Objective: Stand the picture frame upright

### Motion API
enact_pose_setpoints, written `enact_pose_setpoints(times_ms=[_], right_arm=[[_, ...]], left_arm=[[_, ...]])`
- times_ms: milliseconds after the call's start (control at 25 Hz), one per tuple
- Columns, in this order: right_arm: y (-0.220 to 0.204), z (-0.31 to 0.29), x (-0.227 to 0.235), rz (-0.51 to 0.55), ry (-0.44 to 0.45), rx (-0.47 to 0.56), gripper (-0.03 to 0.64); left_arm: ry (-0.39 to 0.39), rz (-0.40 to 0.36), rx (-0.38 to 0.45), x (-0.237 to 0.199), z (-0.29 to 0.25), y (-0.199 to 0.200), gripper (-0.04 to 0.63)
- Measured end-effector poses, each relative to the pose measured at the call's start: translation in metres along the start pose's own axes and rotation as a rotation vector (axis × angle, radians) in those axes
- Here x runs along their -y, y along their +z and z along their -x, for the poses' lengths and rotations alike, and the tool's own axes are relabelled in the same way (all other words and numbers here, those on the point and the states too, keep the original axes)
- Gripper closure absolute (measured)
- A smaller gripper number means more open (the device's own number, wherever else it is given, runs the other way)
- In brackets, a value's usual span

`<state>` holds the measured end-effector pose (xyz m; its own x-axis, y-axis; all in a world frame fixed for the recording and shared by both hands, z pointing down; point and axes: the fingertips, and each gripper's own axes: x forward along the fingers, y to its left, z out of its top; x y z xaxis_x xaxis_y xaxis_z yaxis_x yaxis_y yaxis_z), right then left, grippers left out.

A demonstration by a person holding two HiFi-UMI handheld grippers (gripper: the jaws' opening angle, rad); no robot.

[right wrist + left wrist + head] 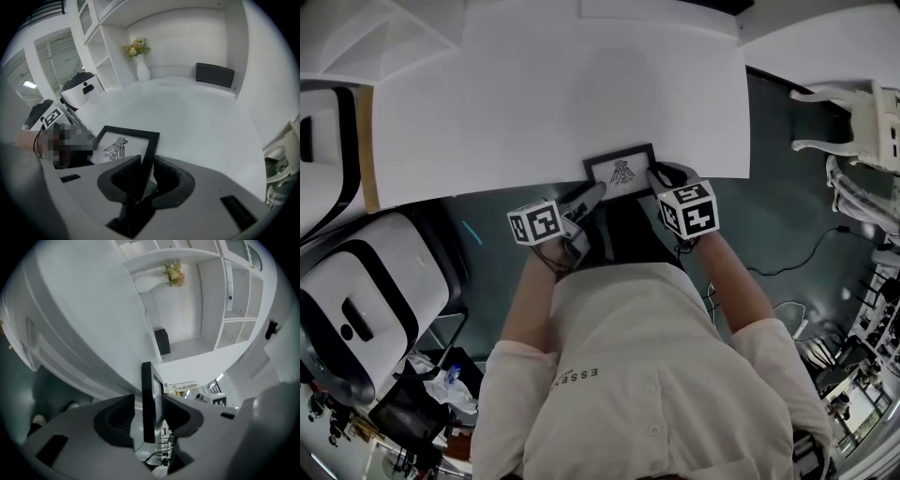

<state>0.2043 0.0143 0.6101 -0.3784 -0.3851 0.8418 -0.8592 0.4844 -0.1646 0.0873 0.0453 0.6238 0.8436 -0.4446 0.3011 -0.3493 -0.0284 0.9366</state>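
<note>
Sitting at the near edge of the white table [534,112]: one black rectangular picture frame with a bird print [621,171]. Right gripper [661,176] clamps its right side; left gripper [589,195] straddles the left side, not yet pinching. Step: securing hold. Next: probably tipping upright. Grippers: two.

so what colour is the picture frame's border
The picture frame border is black, around a white print; clearest in the right gripper view.
</note>
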Motion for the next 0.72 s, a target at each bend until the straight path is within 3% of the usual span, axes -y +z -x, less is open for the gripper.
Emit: enact_pose_setpoints(times_ms=[120, 320, 720], right_arm=[[-0.001, 0.0, -0.001, 0.016, 0.003, 0.002, 0.522], [0.0, -0.002, -0.002, 0.001, 0.009, 0.002, 0.522], [0.006, 0.003, -0.004, -0.051, 0.006, 0.044, 0.522]], left_arm=[[-0.007, 0.019, -0.004, -0.003, 0.0, -0.001, 0.465], [-0.05, 0.066, -0.002, -0.001, 0.0, 0.0, 0.511], [-0.07, 0.062, 0.003, 0.008, 0.006, 0.002, 0.518]])
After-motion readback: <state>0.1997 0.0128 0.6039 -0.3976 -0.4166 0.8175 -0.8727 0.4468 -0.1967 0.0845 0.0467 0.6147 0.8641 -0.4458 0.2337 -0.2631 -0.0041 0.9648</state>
